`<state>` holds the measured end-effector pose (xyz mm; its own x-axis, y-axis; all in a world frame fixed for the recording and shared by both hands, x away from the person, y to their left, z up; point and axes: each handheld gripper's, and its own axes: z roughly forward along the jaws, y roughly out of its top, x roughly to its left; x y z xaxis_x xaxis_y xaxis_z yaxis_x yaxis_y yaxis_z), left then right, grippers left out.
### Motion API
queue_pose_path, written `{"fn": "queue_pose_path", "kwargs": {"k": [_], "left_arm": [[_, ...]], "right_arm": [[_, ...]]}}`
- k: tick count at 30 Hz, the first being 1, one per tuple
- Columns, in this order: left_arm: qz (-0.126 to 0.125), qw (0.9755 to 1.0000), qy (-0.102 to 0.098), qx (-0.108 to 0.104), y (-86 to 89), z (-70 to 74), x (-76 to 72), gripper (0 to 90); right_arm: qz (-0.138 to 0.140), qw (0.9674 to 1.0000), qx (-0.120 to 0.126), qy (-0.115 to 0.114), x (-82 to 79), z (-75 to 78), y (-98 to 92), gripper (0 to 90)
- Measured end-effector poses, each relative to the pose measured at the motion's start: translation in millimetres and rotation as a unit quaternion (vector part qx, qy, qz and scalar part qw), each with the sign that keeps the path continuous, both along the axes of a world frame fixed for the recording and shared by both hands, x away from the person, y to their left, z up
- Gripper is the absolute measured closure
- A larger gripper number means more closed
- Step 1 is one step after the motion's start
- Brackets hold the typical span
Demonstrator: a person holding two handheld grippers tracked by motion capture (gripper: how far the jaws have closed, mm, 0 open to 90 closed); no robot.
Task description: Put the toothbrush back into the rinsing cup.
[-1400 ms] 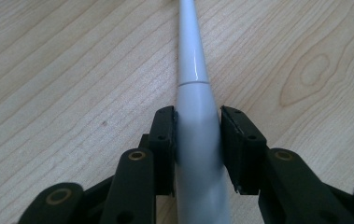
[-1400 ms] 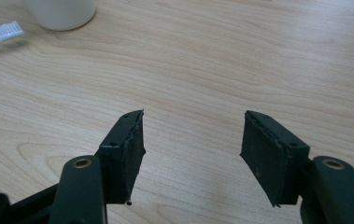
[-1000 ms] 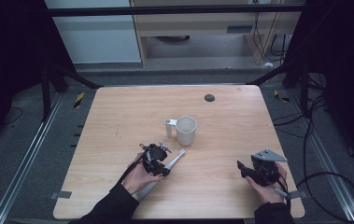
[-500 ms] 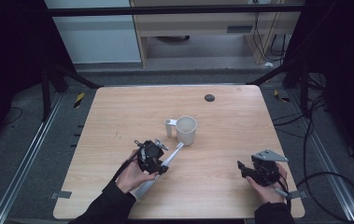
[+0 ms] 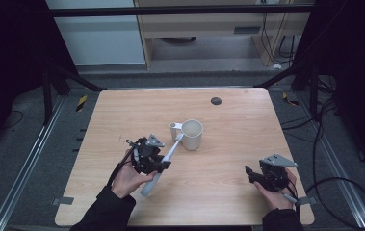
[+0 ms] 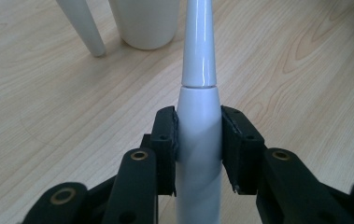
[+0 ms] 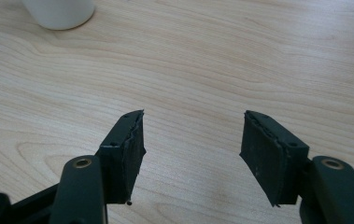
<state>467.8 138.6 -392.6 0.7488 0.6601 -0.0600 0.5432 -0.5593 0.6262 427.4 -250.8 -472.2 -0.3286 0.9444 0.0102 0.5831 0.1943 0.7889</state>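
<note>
A white electric toothbrush (image 5: 172,147) is held at its handle by my left gripper (image 5: 162,163), which is shut on it. Its thin neck points up and away, with the head right by the rim of a white mug (image 5: 192,134) at the table's middle. In the left gripper view the two black pads clamp the toothbrush (image 6: 198,79) on both sides, my left gripper (image 6: 198,140) aims at the mug (image 6: 144,23), and the mug's handle (image 6: 82,25) stands to its left. My right gripper (image 5: 250,173) rests low at the front right, open and holding nothing (image 7: 191,140).
The wooden table (image 5: 247,125) has a small dark round grommet (image 5: 215,100) near its far edge. A corner of the mug (image 7: 60,11) shows far ahead of the right gripper. Cables lie on the floor to the right of the table.
My left gripper has carried the toothbrush a little farther toward the mug, and its head now reaches the mug's rim. The right gripper has barely moved.
</note>
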Motion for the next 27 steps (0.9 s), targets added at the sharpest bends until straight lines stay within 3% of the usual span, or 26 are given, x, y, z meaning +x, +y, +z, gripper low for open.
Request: {"fn": "queue_pose_path", "kwargs": {"k": [7,11,20,24,25,27], "left_arm": [[0.009,0.9994,-0.027,-0.019,3.8,7.3,-1.8,67.2],[0.020,0.9974,-0.059,-0.036,7.1,15.8,-1.7,67.2],[0.045,0.9880,-0.123,-0.081,5.1,31.9,7.7,67.2],[0.053,0.9828,-0.143,-0.104,1.0,38.7,14.1,67.3],[0.053,0.9828,-0.143,-0.104,1.0,38.7,14.1,67.2],[0.060,0.9783,-0.156,-0.122,-1.7,42.6,19.3,67.2]], "right_arm": [[0.001,1.0000,0.002,0.000,0.2,-0.2,-0.5,39.0],[0.002,1.0000,0.001,-0.001,0.9,-0.5,-0.2,38.6],[0.000,1.0000,0.002,-0.004,0.9,0.5,-0.5,37.5],[-0.003,1.0000,0.006,-0.005,0.5,0.6,-1.7,36.4],[-0.003,1.0000,0.006,-0.005,0.5,0.6,-1.7,36.4],[-0.006,0.9999,0.006,-0.008,0.2,1.3,-2.0,35.6]]}}
